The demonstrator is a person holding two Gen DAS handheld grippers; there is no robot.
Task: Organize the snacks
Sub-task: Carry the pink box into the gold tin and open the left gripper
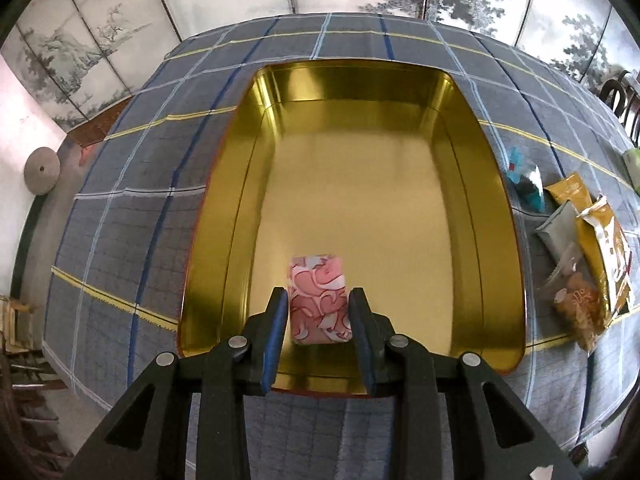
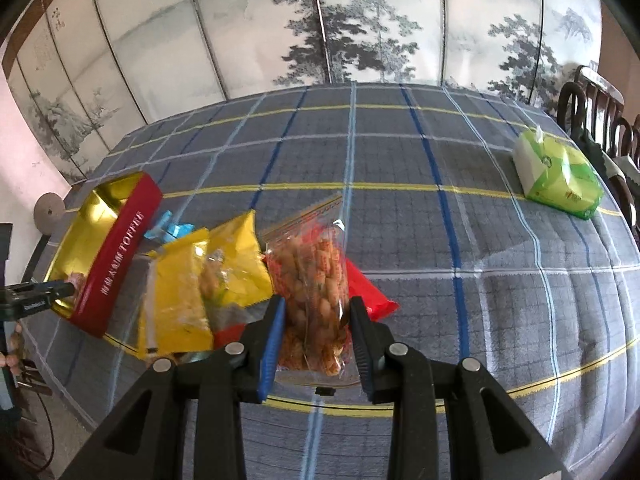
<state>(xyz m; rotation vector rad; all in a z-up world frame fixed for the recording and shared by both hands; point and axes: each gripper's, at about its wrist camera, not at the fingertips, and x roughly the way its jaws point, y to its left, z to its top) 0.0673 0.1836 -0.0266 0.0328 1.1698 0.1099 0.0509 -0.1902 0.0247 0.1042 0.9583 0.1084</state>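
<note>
Plaid tablecloth [image 2: 400, 220], painted screen [image 2: 360, 20] behind

Your left gripper [image 1: 319, 298] points steeply down over the near end of the gold tin [image 1: 224, 200], which serves here as the landmark. Its jaws are closed on a pink patterned packet [image 1: 318, 300], both pads pressing the packet's sides, just above the tin's floor inside the near wall.

Your right gripper [image 2: 317, 312] sits to the right of the tin, past its red outer wall, angled downward. Its jaws are clamped on a clear bag of nuts [image 2: 316, 276], one pad on each side, with the bag standing upright between them. From the right wrist view, your left gripper's tip reaches in over the tin's near corner.
</note>
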